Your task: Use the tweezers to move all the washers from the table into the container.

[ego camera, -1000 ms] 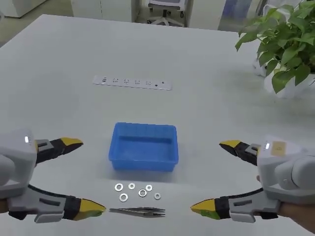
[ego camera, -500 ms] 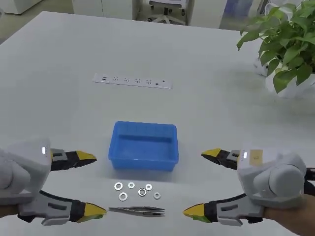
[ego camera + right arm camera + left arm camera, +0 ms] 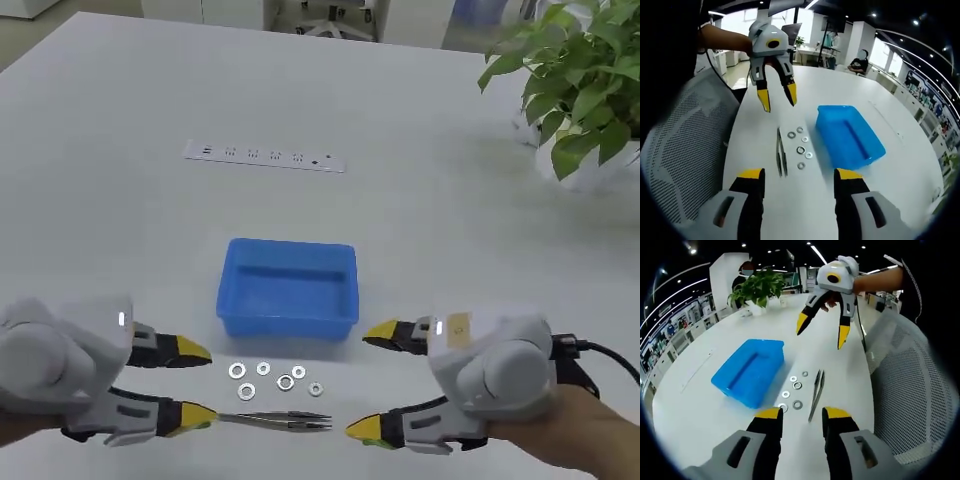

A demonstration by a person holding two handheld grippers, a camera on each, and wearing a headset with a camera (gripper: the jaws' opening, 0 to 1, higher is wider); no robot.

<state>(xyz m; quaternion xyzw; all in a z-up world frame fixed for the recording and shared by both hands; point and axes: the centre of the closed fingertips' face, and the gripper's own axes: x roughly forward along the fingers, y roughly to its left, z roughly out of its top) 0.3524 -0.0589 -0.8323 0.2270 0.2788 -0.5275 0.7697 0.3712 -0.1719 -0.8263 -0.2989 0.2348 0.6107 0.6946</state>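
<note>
**Both grippers spread beside the tweezers; washers on the table**

The left gripper point(image 3: 206, 383) hung low over the table point(image 3: 450, 230) with its jaws spread, holding nothing. The right gripper point(image 3: 362, 382) faced it, jaws spread wider and also empty. Between them lay six washers point(image 3: 285, 382), loose and apart from each other, flat on the table. They were just off the near wall of the bin point(image 3: 288, 245), at its 6 o'clock. None lay inside the bin.

The tweezers point(image 3: 275, 420) lay flat at 6 o'clock of the washers, crosswise to the person. One end was just beside the left gripper's lower jaw tip, but I could not tell whether they touched. In the left gripper view the tweezers ran up between that gripper's own jaws. They were the closest thing to the table's near edge, where a mesh chair point(image 3: 910, 390) stood.

There was bare table at 9 and 3 o'clock of the bin. A broad bare stretch lay between the bin and the power strip point(image 3: 265, 157) at its 12 o'clock. A plant point(image 3: 580, 70) stood well apart at 2 o'clock, by the far right edge.
</note>
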